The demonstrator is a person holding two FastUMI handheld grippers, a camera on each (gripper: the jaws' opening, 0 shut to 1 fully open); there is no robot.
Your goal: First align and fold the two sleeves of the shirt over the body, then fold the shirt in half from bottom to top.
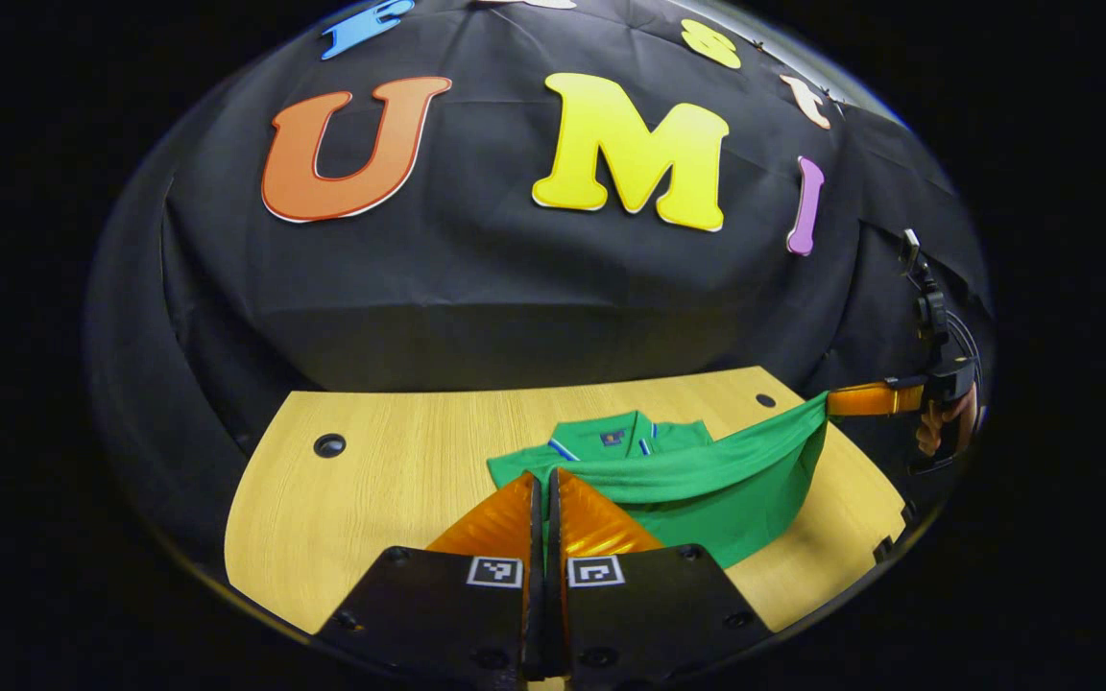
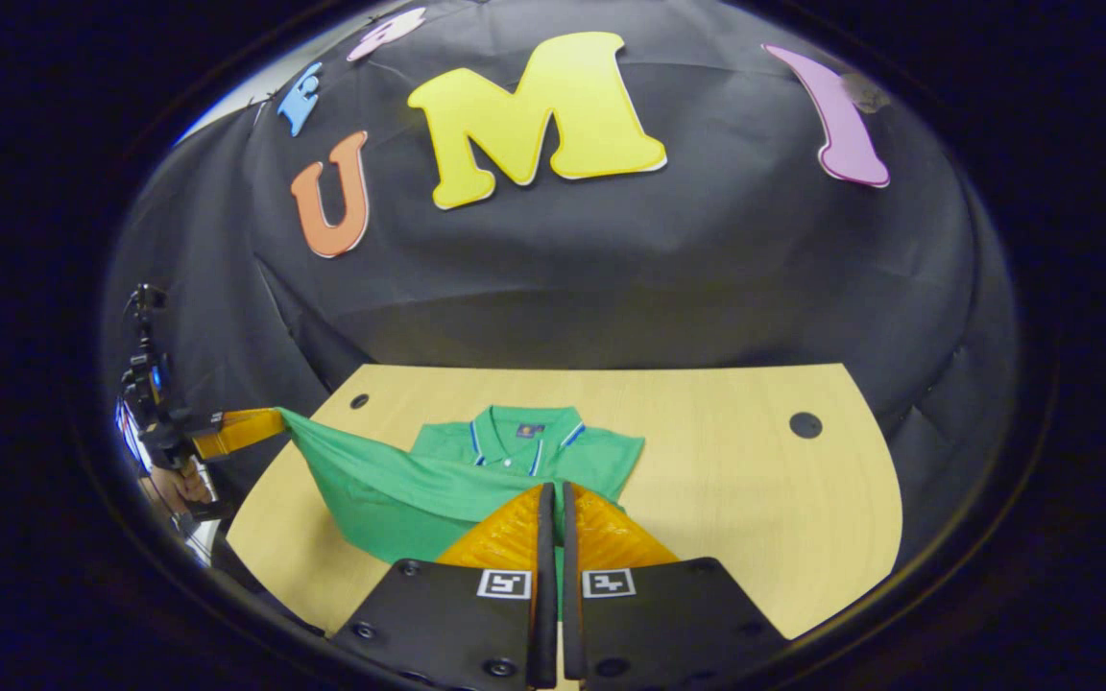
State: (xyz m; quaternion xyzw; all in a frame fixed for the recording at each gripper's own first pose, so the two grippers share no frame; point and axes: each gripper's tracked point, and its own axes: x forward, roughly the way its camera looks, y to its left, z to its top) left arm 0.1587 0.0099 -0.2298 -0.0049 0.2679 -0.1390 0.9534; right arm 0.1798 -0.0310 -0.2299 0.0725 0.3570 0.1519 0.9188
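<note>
Your left gripper [image 1: 545, 477] has its fingers pressed together on the bottom hem of the shirt [image 1: 697, 480], at 6 o'clock in the left gripper view. Your right gripper [image 2: 553, 489] is likewise clamped on the hem, at 6 o'clock in the right gripper view. The hem is lifted and stretched between both grippers, hanging above the worktop [image 2: 735, 480]. The collar [image 2: 524, 432] end lies flat on the worktop, toward 12 o'clock from each gripper. A hand [image 1: 942, 427] holds the far gripper at 3 o'clock.
</note>
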